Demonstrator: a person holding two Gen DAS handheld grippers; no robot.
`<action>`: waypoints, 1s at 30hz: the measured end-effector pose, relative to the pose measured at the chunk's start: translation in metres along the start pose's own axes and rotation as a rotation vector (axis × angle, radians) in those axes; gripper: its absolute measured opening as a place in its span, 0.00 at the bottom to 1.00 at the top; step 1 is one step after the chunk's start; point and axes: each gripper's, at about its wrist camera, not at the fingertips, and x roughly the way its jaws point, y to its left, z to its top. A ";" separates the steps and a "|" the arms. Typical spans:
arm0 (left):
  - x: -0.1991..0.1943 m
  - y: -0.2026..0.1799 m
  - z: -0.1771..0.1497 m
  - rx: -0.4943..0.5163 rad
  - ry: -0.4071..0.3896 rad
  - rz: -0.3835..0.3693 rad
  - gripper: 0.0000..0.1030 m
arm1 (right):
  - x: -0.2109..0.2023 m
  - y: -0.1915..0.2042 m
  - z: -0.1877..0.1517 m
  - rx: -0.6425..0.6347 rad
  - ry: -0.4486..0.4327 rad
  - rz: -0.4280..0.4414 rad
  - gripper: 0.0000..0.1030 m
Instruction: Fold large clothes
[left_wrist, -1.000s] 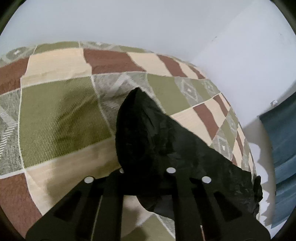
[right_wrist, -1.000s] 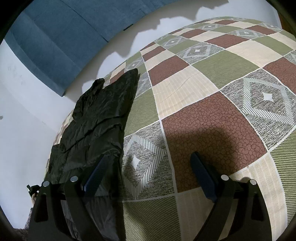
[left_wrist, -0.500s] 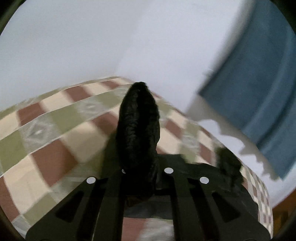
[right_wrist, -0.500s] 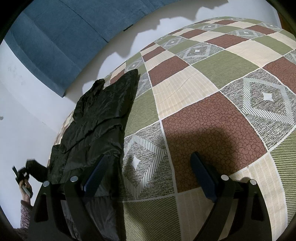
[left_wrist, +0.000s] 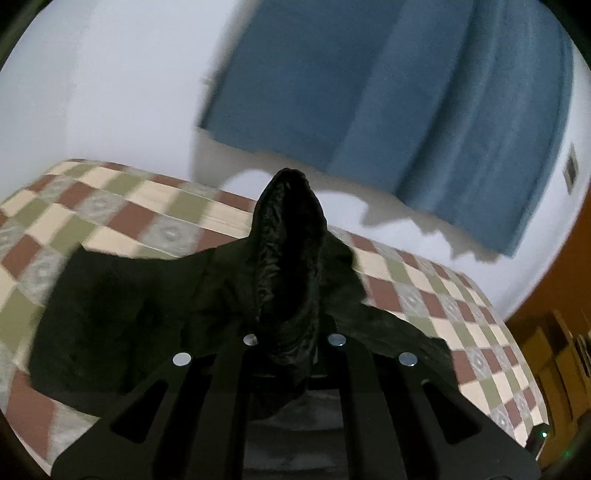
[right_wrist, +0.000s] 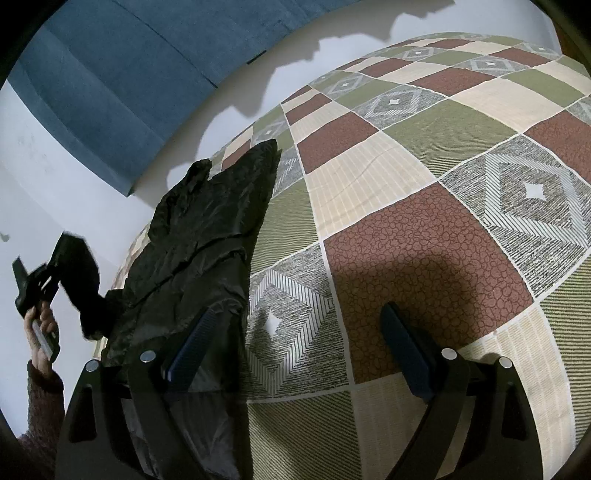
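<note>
Across the lower left of the right wrist view, the black garment (right_wrist: 199, 236) is lying flat along the edge of the checked bedspread (right_wrist: 424, 240), its far end reaching up toward the middle of the frame and its near end running under the right gripper (right_wrist: 299, 350). That gripper's tongs are standing wide apart with nothing between them; the left finger is sitting over the cloth's near edge, the right one over bare bedspread. At the far left edge of the same frame, a hand (right_wrist: 42, 321) is holding the left gripper (right_wrist: 64, 258) up off the bed, with a dark bunch of fabric hanging from it.

In the centre of the left wrist view, the left gripper (left_wrist: 291, 332) is clamped together on a gathered fold of the garment (left_wrist: 288, 258), which is standing up as a crinkled peak between the fingers while the rest is draping down and out to the lower left of the frame.

The cloth is looking thin, crinkly and slightly glossy, so it is probably light, limp and rather slippery: it is likely sagging wherever it is unsupported and sliding out of a shallow pinch. A bunched grip like this one is holding well, but a clean fold probably calls for taking it at a corner or hem. The free gripper is best placed to pinch the near edge just beneath it.
</note>
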 end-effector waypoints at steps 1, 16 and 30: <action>0.007 -0.012 -0.004 0.013 0.011 -0.013 0.04 | 0.000 0.000 0.000 0.001 -0.001 0.001 0.87; 0.123 -0.143 -0.093 0.177 0.220 -0.060 0.05 | -0.001 0.001 -0.001 0.003 -0.003 0.005 0.87; 0.183 -0.173 -0.150 0.231 0.368 -0.007 0.16 | 0.000 0.000 0.000 0.002 -0.002 0.008 0.87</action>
